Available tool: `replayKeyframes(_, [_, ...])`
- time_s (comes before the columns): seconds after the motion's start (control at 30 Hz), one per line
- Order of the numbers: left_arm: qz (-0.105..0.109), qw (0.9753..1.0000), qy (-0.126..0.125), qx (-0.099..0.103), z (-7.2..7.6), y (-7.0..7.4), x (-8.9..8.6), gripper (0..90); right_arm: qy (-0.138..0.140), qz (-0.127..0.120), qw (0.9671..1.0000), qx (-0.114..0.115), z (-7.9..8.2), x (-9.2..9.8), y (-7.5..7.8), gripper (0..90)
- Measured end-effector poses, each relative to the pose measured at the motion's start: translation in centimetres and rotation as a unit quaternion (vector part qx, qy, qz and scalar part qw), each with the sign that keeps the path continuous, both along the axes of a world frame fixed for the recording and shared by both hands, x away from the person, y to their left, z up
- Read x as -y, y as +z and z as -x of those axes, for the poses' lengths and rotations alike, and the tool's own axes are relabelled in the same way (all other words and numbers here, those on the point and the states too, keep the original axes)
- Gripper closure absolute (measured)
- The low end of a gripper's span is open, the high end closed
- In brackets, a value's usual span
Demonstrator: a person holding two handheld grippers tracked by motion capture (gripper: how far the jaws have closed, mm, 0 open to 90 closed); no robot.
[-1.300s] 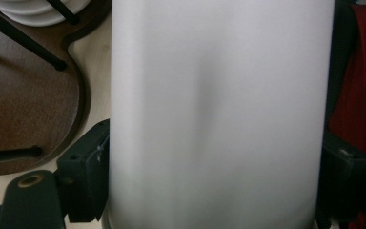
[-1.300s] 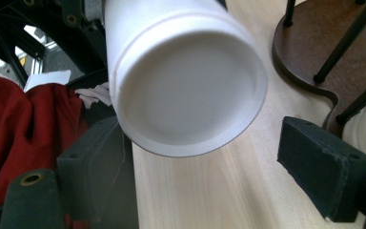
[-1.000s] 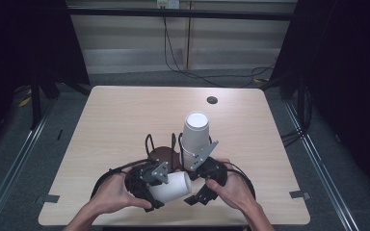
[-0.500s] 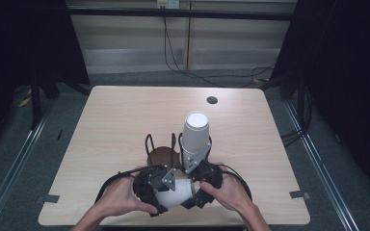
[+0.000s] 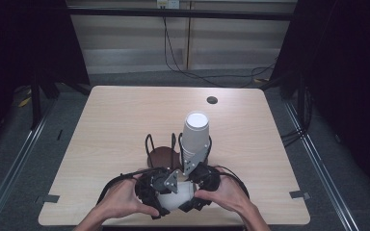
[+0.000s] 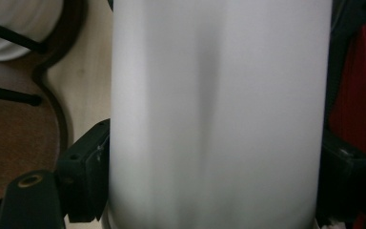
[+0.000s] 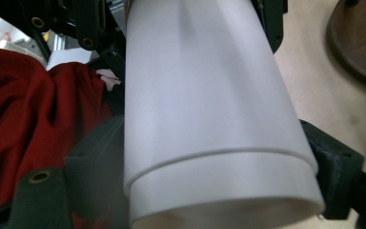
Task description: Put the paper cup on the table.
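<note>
Apparently nested cups (image 7: 209, 119) between both grippers

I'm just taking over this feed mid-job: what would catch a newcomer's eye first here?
Both grippers, left gripper and right gripper, meet at the table's near edge, clamped on nested white cups lying sideways. Right behind them a tall stack of white cups stands upside down in a dark wire holder.

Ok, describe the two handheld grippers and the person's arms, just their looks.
Both the left gripper and the right gripper are black, blocky tools with grey three-cornered metal plates on top. Black cables loop out from each across the table. Their fingers are thick matt black blocks, with brass-coloured screw holes nearby. The forearms are bare, with no sleeves in view.
</note>
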State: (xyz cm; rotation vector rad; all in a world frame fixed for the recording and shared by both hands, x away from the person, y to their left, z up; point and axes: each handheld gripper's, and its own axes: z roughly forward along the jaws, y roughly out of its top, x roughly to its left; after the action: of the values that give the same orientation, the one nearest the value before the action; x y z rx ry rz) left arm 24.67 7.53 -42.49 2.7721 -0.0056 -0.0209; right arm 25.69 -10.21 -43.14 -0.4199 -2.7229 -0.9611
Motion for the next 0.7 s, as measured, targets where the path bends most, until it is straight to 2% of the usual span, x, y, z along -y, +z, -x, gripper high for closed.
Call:
replayKeyframes(0.17, [-0.001,1.0,-0.004,-0.001,0.14,0.02,-0.01,16.3,0.004,-0.003,1.0,-0.003,0.02,-0.1,-0.02,22.6])
replayKeyframes(0.3, [-0.008,1.0,-0.003,-0.003,0.11,-0.41,0.27,15.3,0.002,0.011,0.9998,-0.014,0.0,-0.18,-0.35,23.9])
replayKeyframes(0.4, [-0.016,0.9998,-0.012,0.002,-0.07,-0.36,0.27,14.0,0.004,0.014,0.9998,-0.015,-0.01,-0.2,-0.37,24.0])
replayKeyframes(0.43, [-0.003,1.0,-0.003,-0.001,-0.02,-0.37,0.18,13.6,0.002,0.011,0.9999,-0.013,-0.03,-0.15,-0.32,24.1])
replayKeyframes(0.6, [0.01,0.9999,0.006,0.007,0.03,-0.06,0.06,12.2,-0.002,0.004,0.9999,-0.013,-0.08,0.1,-0.09,24.2])
replayKeyframes(0.7, [0.03,0.9994,0.013,0.004,-0.19,0.27,-0.35,12.1,-0.007,-0.006,1.0,-0.003,-0.14,0.22,0.1,24.2])
